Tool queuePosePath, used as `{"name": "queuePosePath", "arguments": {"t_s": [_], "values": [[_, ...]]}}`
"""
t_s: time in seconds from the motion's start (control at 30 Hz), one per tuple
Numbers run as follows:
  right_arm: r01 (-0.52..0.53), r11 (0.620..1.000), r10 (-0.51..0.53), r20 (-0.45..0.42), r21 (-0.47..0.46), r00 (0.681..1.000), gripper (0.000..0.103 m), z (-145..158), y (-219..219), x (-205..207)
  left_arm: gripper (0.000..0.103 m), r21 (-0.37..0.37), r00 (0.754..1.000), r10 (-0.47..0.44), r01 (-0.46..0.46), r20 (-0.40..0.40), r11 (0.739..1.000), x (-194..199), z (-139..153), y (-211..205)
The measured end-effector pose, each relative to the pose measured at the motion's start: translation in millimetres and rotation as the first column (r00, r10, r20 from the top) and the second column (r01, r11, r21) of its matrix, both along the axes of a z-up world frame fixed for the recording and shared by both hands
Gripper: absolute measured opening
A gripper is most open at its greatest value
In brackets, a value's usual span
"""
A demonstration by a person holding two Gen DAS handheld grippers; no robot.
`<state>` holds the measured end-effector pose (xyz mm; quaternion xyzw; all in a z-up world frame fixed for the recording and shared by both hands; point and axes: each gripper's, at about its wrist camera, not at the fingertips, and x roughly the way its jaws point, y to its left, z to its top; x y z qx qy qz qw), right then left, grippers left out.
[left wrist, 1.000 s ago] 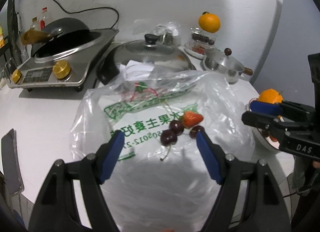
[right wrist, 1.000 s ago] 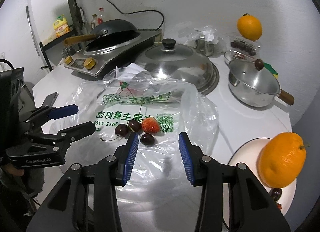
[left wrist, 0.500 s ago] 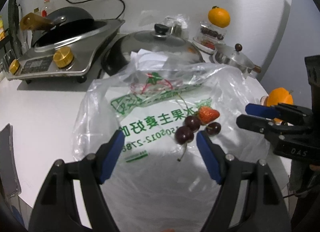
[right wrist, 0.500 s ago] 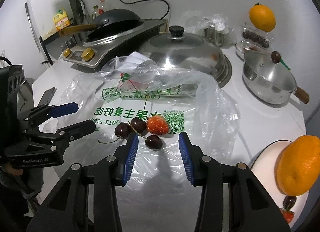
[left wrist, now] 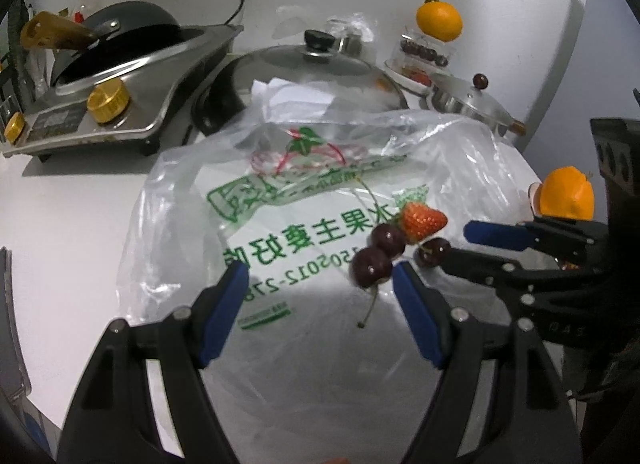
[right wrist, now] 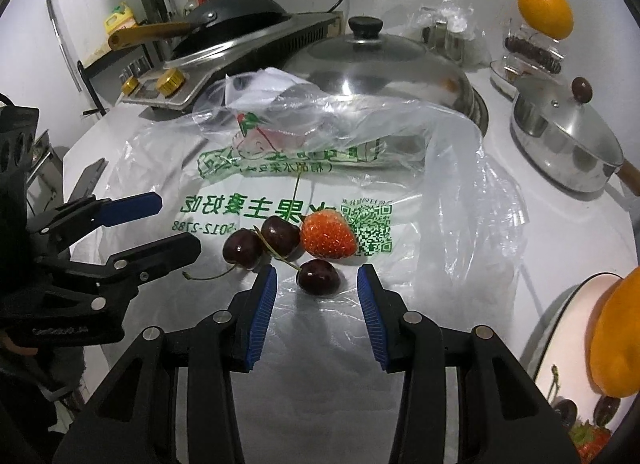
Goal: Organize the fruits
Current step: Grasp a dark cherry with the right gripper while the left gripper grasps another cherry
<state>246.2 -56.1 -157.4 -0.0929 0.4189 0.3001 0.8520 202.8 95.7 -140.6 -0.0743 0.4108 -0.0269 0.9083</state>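
Observation:
Three dark cherries and a red strawberry [right wrist: 328, 240] lie on a clear plastic bag [right wrist: 280, 200] with green print. My right gripper [right wrist: 316, 284] is open, its blue pads either side of the nearest cherry [right wrist: 319, 277], not touching it. My left gripper [left wrist: 320, 284] is open and empty, left of the fruit; the cherry [left wrist: 370, 266] sits by its right pad. The strawberry [left wrist: 422, 220] shows there too. An orange [right wrist: 618, 336] rests on a white plate [right wrist: 568, 328] at the right with cherries and a strawberry.
A lidded wok [right wrist: 376, 68], an induction cooker with a black pan [right wrist: 240, 24] and a small lidded saucepan [right wrist: 568, 132] stand behind the bag. Another orange [right wrist: 544, 10] sits on a clear box at the back right. A phone [left wrist: 8, 328] lies at the left edge.
Both grippers have moved forward toward the fruit; the right one has closed in around the nearest cherry. The fruit and bag have not moved.

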Motion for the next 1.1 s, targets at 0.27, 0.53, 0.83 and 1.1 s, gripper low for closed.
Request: {"name": "queuePosePath", "arguments": {"t_s": [0.27, 0.53, 0.83, 1.1], "values": [[-0.014, 1.0, 0.013, -0.027, -0.007, 1.0, 0.044, -12.2, 6.2, 6.6, 0.076, -0.003, 1.0, -0.015, 0.015, -0.017, 1.0, 6.9, -5.2, -3.9], [-0.037, 0.999, 0.036, -0.034, -0.022, 0.999, 0.044, -19.0, 13.3, 8.9, 0.076, -0.001, 0.999, -0.022, 0.022, -0.031, 1.0, 12.1, -9.4, -6.8], [-0.039, 0.999, 0.038, -0.031, -0.029, 0.999, 0.037, -21.7, 13.0, 11.7, 0.076, 0.007, 0.998, -0.044, 0.045, -0.04, 0.999, 18.7, -12.1, -16.0], [-0.038, 0.999, 0.038, -0.024, -0.022, 0.999, 0.029, -19.9, 5.4, 11.3, 0.076, 0.066, 0.997, -0.077, 0.079, -0.027, 0.995, 23.2, -11.9, -27.7]]}}
